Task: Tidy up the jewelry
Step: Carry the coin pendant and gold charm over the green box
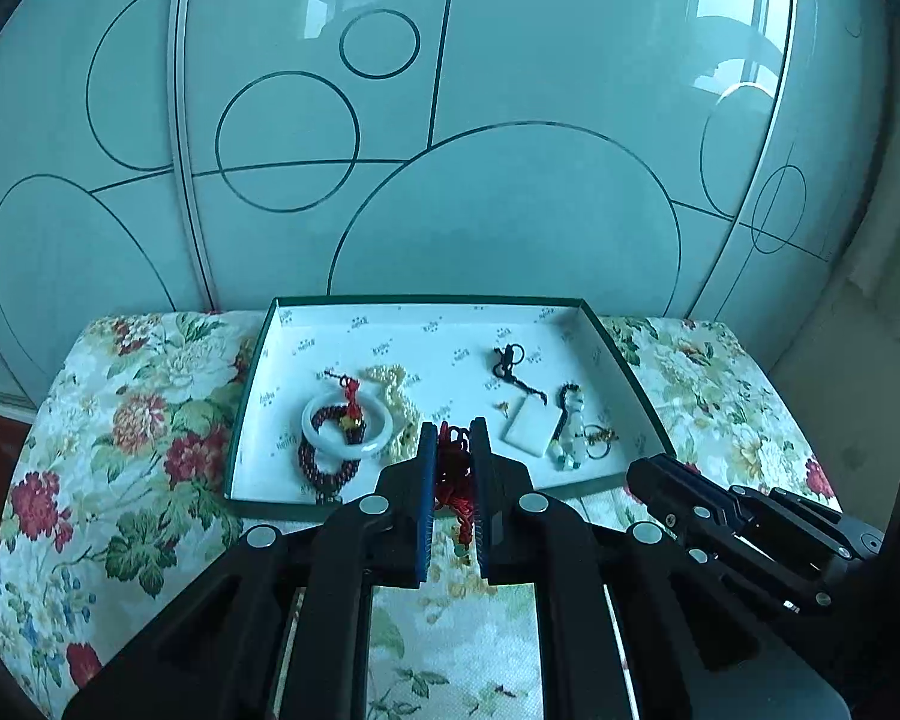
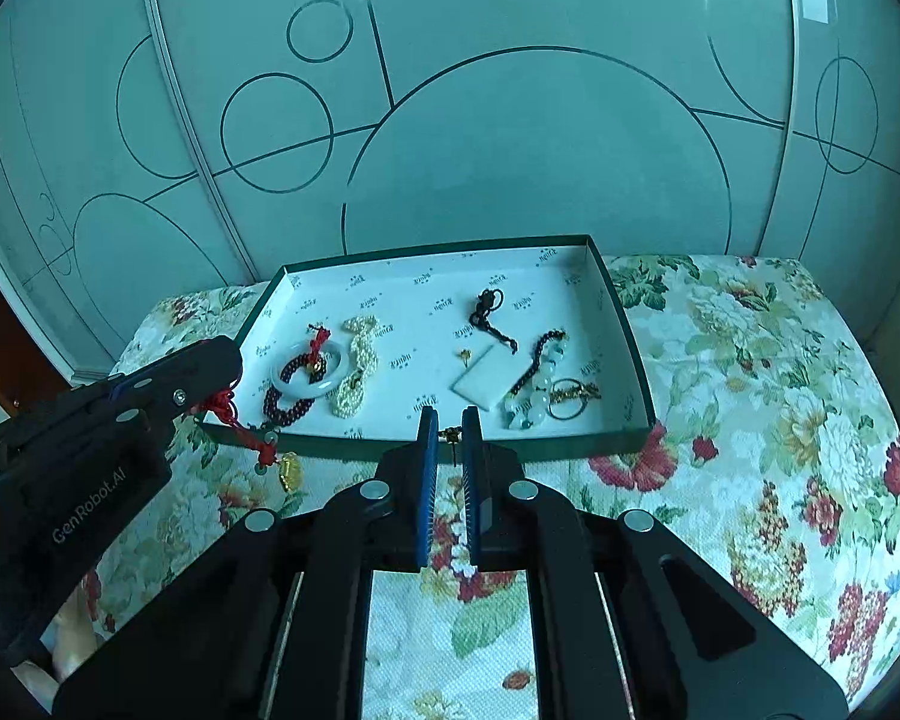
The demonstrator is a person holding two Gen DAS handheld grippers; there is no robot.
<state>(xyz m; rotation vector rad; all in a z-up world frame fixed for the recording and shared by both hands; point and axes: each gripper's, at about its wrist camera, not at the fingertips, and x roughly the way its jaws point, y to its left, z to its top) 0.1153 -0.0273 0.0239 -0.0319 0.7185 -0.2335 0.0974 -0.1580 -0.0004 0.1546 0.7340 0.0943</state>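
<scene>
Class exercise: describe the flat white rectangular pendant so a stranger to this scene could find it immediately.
Start at the shallow green-edged box on the floral cloth. Right of the box's middle lies the white rectangular pendant, below a dark knotted cord. It is the only flat, straight-edged slab; the white bangle is round and the pale bracelet is beaded.

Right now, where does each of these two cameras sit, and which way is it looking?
Left wrist: sits on the left gripper, looking forward over its fingers at the box; the fingers pinch a red cord; the right gripper pokes in at right.
Right wrist: sits on the right gripper, facing the same box; a tiny gold piece sits between its fingers; the left gripper shows at left, holding the red cord.
Shared: box, bangle, floral cloth, glass doors.
</scene>
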